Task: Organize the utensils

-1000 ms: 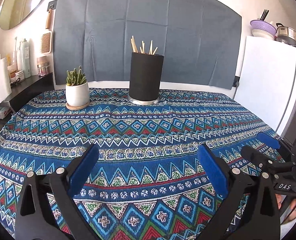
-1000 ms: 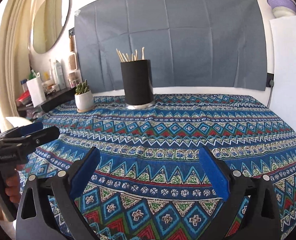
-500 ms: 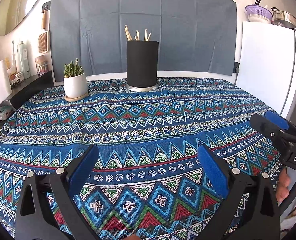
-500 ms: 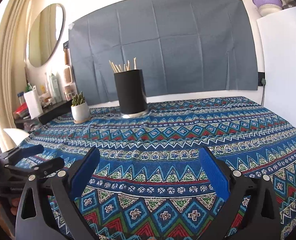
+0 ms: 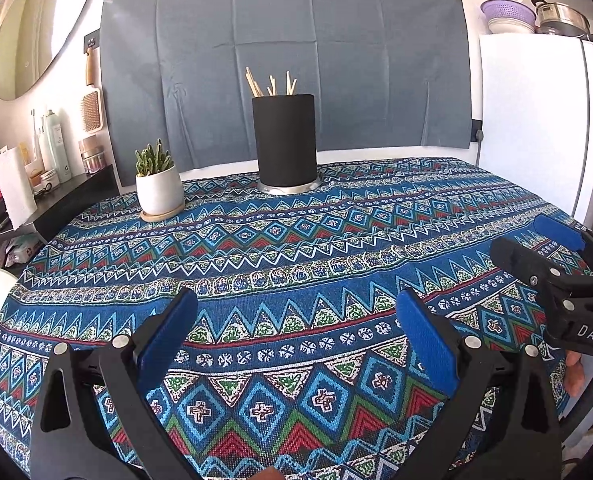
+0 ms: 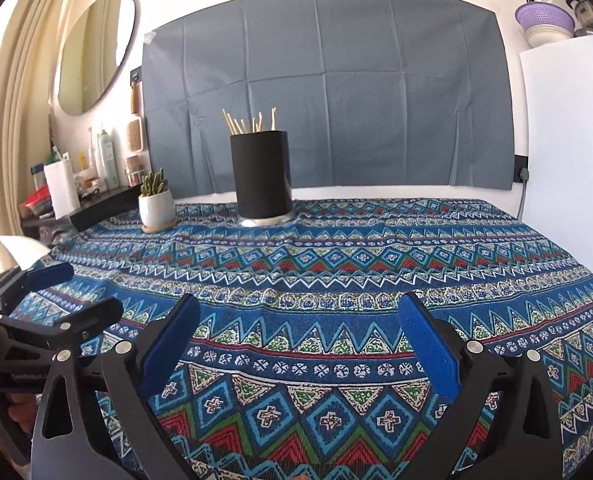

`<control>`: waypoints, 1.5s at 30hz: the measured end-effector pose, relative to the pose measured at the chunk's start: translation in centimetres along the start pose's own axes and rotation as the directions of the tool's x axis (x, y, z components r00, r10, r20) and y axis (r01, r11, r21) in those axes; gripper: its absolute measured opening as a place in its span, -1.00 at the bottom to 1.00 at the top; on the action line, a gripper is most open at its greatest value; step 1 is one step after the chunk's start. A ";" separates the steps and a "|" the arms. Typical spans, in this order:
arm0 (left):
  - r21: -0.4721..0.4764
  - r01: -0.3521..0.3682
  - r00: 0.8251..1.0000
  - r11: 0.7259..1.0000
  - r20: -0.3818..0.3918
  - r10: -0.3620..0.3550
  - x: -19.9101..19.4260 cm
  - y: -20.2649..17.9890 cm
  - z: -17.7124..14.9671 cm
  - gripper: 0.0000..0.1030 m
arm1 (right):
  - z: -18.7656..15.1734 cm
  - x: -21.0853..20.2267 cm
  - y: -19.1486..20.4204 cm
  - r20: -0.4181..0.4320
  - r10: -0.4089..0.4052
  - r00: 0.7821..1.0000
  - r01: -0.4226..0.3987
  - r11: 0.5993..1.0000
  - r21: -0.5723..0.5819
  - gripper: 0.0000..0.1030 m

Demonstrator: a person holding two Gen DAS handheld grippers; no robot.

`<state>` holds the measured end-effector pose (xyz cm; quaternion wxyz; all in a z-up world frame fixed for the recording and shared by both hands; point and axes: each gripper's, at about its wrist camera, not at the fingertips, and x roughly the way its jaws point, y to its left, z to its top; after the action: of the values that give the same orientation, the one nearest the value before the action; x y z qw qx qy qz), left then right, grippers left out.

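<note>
A black cylindrical holder (image 5: 285,141) stands at the far middle of the patterned tablecloth (image 5: 296,240), with several wooden chopsticks (image 5: 270,84) sticking out of its top. It also shows in the right wrist view (image 6: 261,176). My left gripper (image 5: 296,312) is open and empty above the near part of the table. My right gripper (image 6: 296,312) is open and empty too. The right gripper shows at the right edge of the left wrist view (image 5: 536,240), and the left gripper shows at the left edge of the right wrist view (image 6: 80,296).
A small succulent in a white pot (image 5: 158,184) stands left of the holder. A dark shelf with bottles and a paper roll (image 5: 36,176) lies off the table's left. A white fridge (image 5: 536,120) stands at the right. A grey cloth (image 5: 288,60) hangs behind.
Both grippers have drawn back toward the near edge and tilted up, so the holder looks farther off. Both stayed open and empty.
</note>
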<state>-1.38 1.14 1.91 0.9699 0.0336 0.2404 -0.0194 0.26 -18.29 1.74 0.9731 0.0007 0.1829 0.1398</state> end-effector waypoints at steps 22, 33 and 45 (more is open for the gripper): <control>-0.048 0.047 0.999 0.998 -0.026 -0.048 0.5 0.9 0.1 0.88 | 0.1 0.5 0.0 -0.023 0.010 1.000 -0.010 1.000 -0.001 0.84; -0.073 0.045 0.998 0.996 -0.029 -0.047 0.7 1.4 0.1 0.88 | 0.0 0.4 0.2 -0.026 0.007 1.000 -0.007 1.000 -0.008 0.84; -0.063 0.037 0.999 0.997 -0.027 -0.039 0.5 1.1 0.0 0.88 | 0.0 0.5 0.3 -0.028 0.002 1.000 -0.002 1.000 -0.016 0.84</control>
<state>-0.93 2.24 1.75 0.9664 -0.0010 0.2553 -0.0300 0.68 -17.82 1.60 0.9704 -0.0087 0.1952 0.1421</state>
